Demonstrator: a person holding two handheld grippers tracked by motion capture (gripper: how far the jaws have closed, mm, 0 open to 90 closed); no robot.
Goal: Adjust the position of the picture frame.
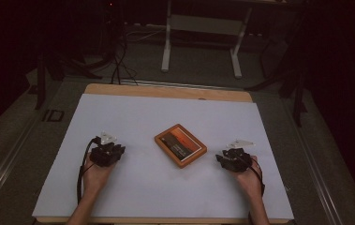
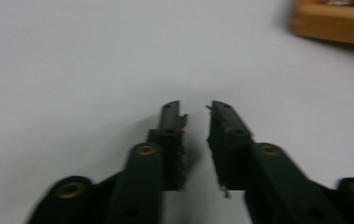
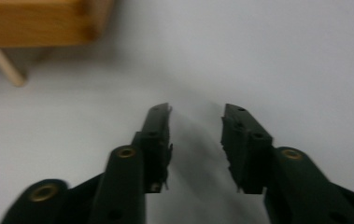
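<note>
- Left gripper [image 1: 106, 154]: jaws narrowly parted, holding nothing. At this gap they would likely strike the wooden picture frame [image 1: 181, 145] edge rather than straddle it.
- Right gripper [image 1: 233, 160]: jaws part open, empty.
- Frame lies flat mid-sheet between both grippers; a one-sided push could slide it across the white sheet [image 1: 133, 115].

Seen from high above the near edge, facing forward and down across the whole white table [image 1: 133, 187], with dim floor beyond. Mounted on each gripper, close and low to the surface, looking along black jaws. Shared by all three: the wooden framed box [image 1: 180, 145], at the upper right corner [image 2: 333, 23] from the left gripper view, upper left [image 3: 34, 23] from the right.
</note>
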